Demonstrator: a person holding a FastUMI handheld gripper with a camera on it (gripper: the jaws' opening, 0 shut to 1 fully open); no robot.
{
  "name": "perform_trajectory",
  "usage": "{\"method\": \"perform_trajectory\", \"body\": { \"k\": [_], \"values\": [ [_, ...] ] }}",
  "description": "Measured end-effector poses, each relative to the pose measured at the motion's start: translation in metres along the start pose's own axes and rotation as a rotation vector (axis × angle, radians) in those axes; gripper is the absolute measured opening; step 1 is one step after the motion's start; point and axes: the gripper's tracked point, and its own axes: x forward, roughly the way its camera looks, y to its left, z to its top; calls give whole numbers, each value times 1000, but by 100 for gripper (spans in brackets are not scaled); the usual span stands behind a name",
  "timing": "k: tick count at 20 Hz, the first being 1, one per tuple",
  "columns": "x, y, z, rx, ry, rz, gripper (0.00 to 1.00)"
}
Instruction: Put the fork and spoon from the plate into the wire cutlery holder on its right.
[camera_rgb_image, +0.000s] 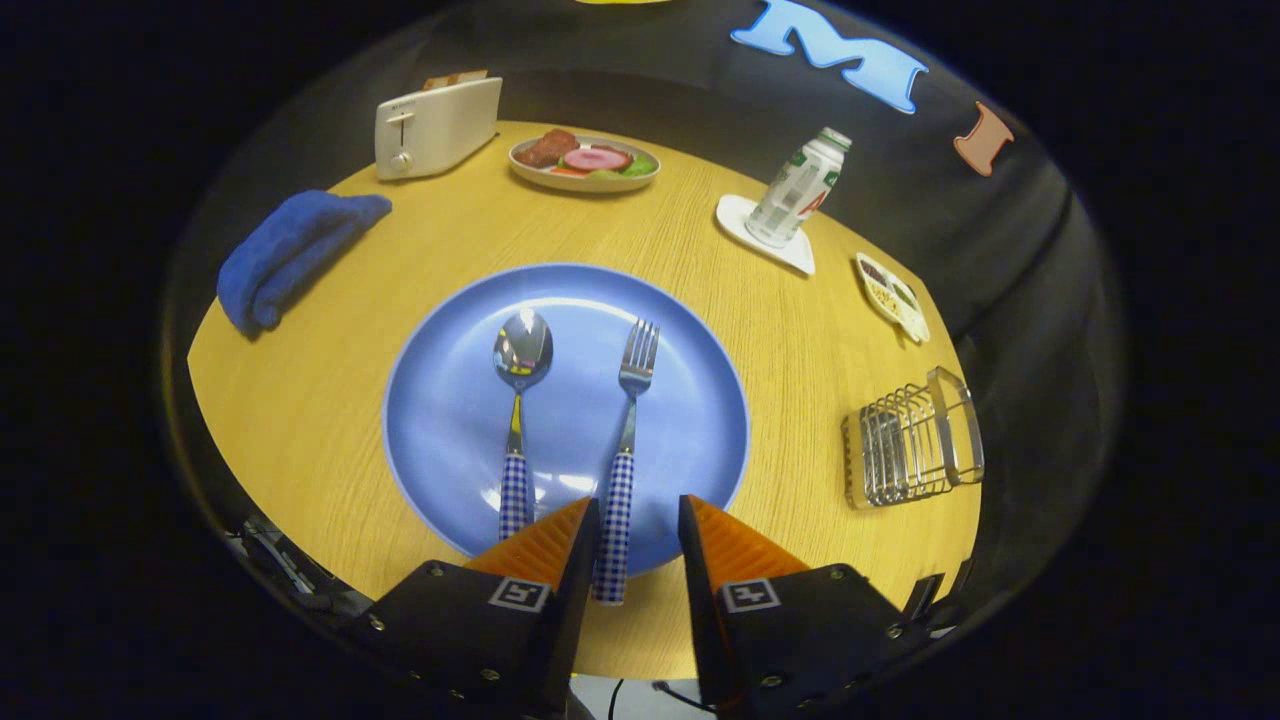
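- Fork (629, 440) and spoon (518, 420) lie side by side on the blue plate (700, 430), bowl and tines pointing away from the camera, checked handles toward it; the spoon is on the left, the fork on the right, apart from each other.
- The wire cutlery holder (905, 450) stands on the yellow table (330, 400) to the right of the plate, well apart from it and near the table's edge; nothing can be seen in it.
- The gripper (640, 525) has its fingers spread apart with nothing held; the end of the fork's handle lies in the gap, close beside the left finger (whether it touches cannot be told from this angle).
- Judged from this, the step in hand is the approach to the fork, the first of the two pieces; neither has left the plate.
- The next move calls for centring the handle between the fingers, coming down low enough to catch the thin handle against the plate, and closing on both sides of it.
- A slip is likely if only one finger meets the handle, since smooth cutlery on a glazed plate should slide easily.
- Further off, and not part of the job: a toaster (436, 126), a blue cloth (290, 250), a dish of food (585, 162) and a bottle (798, 188).
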Motion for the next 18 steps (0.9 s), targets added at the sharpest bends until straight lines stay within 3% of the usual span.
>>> {"method": "perform_trajectory", "body": {
  "k": [1, 4, 7, 9, 10, 18],
  "values": [
    [0, -1, 0, 2, 22, -6, 38],
    [-1, 2, -5, 0, 75, 16, 38],
    [0, 1, -6, -9, 114, 45, 10],
    [-2, 6, -4, 0, 110, 111, 10],
    [-1, 5, -7, -27, 136, 124, 1],
    [-23, -25, -5, -234, 214, 169, 1]
  ]
}}
